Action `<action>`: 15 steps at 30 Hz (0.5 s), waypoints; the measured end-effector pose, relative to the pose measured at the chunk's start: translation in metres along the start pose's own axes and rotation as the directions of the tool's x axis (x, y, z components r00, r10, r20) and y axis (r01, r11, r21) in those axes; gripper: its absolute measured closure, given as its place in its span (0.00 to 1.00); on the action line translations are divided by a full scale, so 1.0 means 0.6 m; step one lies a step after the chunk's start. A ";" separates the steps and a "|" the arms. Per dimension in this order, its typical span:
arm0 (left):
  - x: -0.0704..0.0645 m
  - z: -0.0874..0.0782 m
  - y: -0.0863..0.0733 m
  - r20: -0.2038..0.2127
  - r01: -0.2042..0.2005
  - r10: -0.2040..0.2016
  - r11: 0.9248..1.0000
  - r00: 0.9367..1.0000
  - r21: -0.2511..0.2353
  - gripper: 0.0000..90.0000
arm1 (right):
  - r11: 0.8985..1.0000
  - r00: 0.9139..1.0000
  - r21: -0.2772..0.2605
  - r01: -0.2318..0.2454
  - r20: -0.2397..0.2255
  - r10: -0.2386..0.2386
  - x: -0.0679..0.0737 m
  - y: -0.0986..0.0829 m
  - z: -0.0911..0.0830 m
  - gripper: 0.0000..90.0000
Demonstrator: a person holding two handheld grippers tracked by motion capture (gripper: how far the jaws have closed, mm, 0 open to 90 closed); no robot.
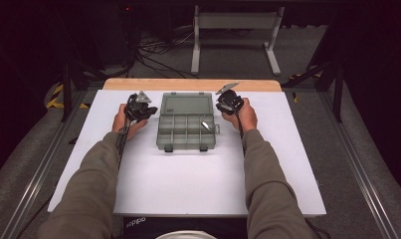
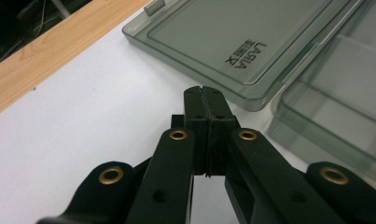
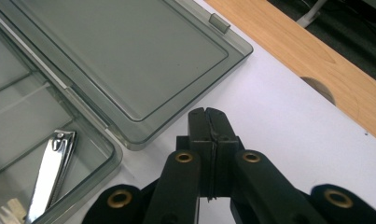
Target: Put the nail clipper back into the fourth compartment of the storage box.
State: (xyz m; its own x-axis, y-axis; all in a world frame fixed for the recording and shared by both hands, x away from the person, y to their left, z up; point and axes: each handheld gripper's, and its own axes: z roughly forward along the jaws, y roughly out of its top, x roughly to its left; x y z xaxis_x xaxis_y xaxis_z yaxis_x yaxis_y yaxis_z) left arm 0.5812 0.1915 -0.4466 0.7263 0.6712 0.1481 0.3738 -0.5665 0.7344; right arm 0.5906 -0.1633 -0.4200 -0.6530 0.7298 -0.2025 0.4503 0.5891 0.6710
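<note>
White surface with a wooden far edge (image 1: 188, 169) carries the open smoky-grey plastic compartment box (image 1: 187, 119), a steel nail clipper (image 3: 50, 170) in its right-end cell; left gripper (image 2: 205, 91) and right gripper (image 3: 209, 114) flank it, jaws together, empty; next move likely closing the lid.

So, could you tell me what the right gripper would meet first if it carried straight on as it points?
Probably the near corner of the open lid; the shut right gripper points at it, though depth is unclear.
</note>
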 end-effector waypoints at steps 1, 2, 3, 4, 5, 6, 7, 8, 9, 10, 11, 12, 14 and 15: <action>0.003 0.001 -0.001 -0.005 -0.004 0.004 1.000 1.000 -0.002 1.00 | 1.000 1.000 0.004 0.000 -0.002 0.000 -0.001 0.001 0.002 1.00; 0.003 0.003 -0.002 0.004 0.014 -0.014 1.000 1.000 0.007 1.00 | 1.000 1.000 0.004 -0.003 -0.007 0.003 -0.001 0.001 0.004 1.00; 0.006 0.007 -0.002 -0.001 0.005 -0.005 1.000 1.000 0.015 1.00 | 1.000 1.000 0.008 -0.006 -0.011 0.007 -0.002 0.001 0.007 1.00; 0.007 0.010 -0.003 0.003 0.008 -0.008 1.000 1.000 0.024 1.00 | 1.000 1.000 0.016 -0.007 -0.014 0.007 -0.002 0.001 0.009 1.00; 0.007 0.012 -0.003 0.005 0.016 -0.016 0.999 1.000 0.028 1.00 | 1.000 1.000 0.020 -0.008 -0.012 0.008 -0.003 0.001 0.011 1.00; 0.007 0.013 -0.003 0.006 0.013 -0.013 1.000 1.000 0.029 1.00 | 1.000 1.000 0.028 -0.010 -0.014 0.011 -0.004 0.001 0.013 1.00; 0.007 0.015 -0.002 0.009 0.011 -0.011 0.999 1.000 0.030 1.00 | 0.999 1.000 0.031 -0.009 -0.017 0.009 -0.006 0.001 0.015 1.00; 0.006 0.017 -0.001 0.010 0.007 -0.008 1.000 1.000 0.030 1.00 | 0.999 1.000 0.037 -0.005 -0.019 0.006 -0.007 0.001 0.016 1.00; 0.006 0.019 0.000 0.009 0.005 -0.006 0.999 1.000 0.033 1.00 | 0.999 1.000 0.039 -0.003 -0.022 0.004 -0.008 0.002 0.018 1.00; 0.006 0.021 0.001 0.014 0.007 -0.008 0.999 1.000 0.034 1.00 | 0.999 1.000 0.044 -0.002 -0.024 0.003 -0.008 0.002 0.019 1.00; 0.007 0.023 0.002 0.013 -0.003 0.002 0.999 1.000 0.040 1.00 | 0.999 1.000 0.052 0.007 -0.029 -0.006 -0.009 0.003 0.021 1.00; 0.007 0.026 0.003 0.017 -0.001 0.001 0.999 1.000 0.047 1.00 | 0.998 1.000 0.060 0.011 -0.025 -0.009 -0.009 0.003 0.023 1.00; 0.009 0.034 0.007 0.020 -0.001 0.000 0.998 1.000 0.064 1.00 | 0.996 0.999 0.085 0.018 -0.033 -0.015 -0.009 0.004 0.031 1.00; 0.009 0.034 0.007 0.020 -0.001 0.000 0.998 1.000 0.064 1.00 | 0.996 0.999 0.085 0.018 -0.033 -0.015 -0.009 0.004 0.031 1.00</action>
State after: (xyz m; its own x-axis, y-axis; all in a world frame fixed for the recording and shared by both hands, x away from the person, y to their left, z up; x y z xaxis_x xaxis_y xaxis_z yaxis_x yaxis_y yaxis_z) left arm 0.5984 0.1833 -0.4561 0.7375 0.6618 0.1347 0.4093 -0.5966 0.6903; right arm 0.6064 -0.1594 -0.4302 -0.6799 0.7086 -0.1889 0.4883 0.6296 0.6043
